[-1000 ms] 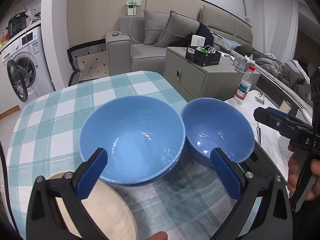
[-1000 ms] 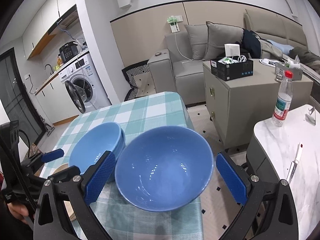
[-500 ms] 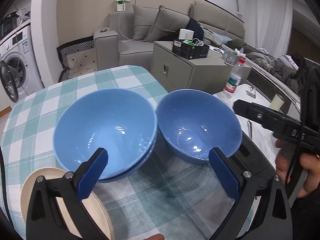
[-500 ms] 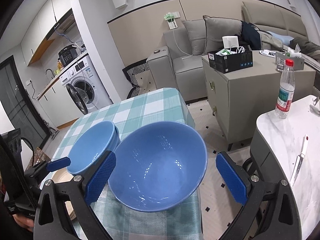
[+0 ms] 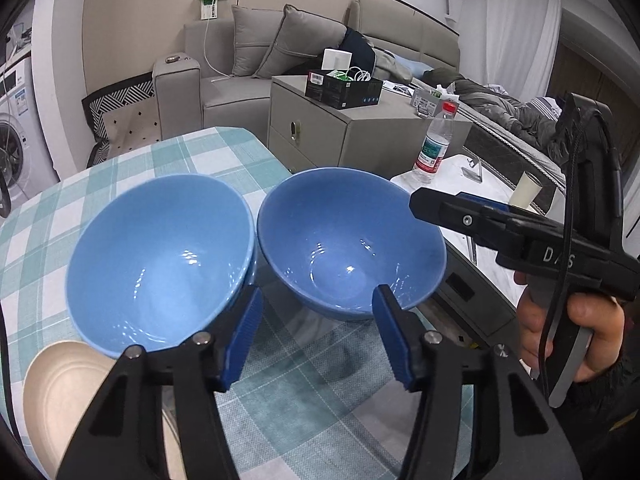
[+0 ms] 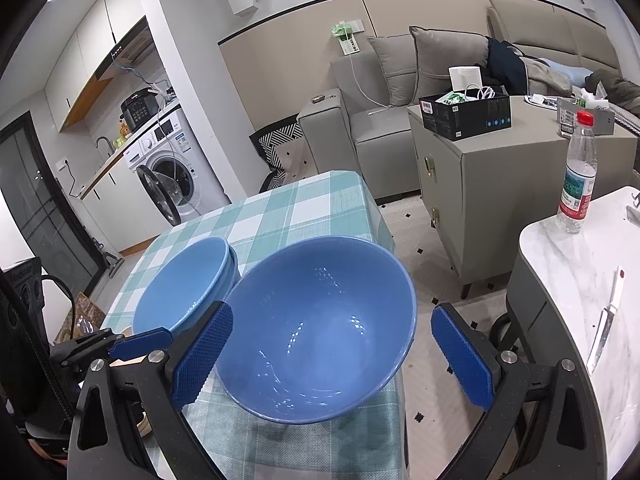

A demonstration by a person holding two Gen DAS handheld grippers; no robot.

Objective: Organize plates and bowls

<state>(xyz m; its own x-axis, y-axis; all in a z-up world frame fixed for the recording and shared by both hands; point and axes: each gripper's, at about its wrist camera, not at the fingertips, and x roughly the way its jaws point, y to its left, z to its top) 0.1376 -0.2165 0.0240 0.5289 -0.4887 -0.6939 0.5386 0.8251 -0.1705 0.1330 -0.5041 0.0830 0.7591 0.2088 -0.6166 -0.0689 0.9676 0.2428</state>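
Bowls [image 5: 160, 248] untouched; left tongs [image 5: 316, 334] just narrowed, empty.

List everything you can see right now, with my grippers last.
nested bowls: two, blue, left on the tablecloth
lone bowl: one, blue, by the table's right edge
plate: one, beige, near-left, beside the nested bowls
tablecloth: one, green-white check, over the table
water bottle: one, clear, red cap, on the marble counter
knife: one, white handle, same counter
black box: one, on the grey cabinet
left gripper: blue pads, jaws just been closing, only cloth between
right gripper: blue pads, open, straddling the lone bowl
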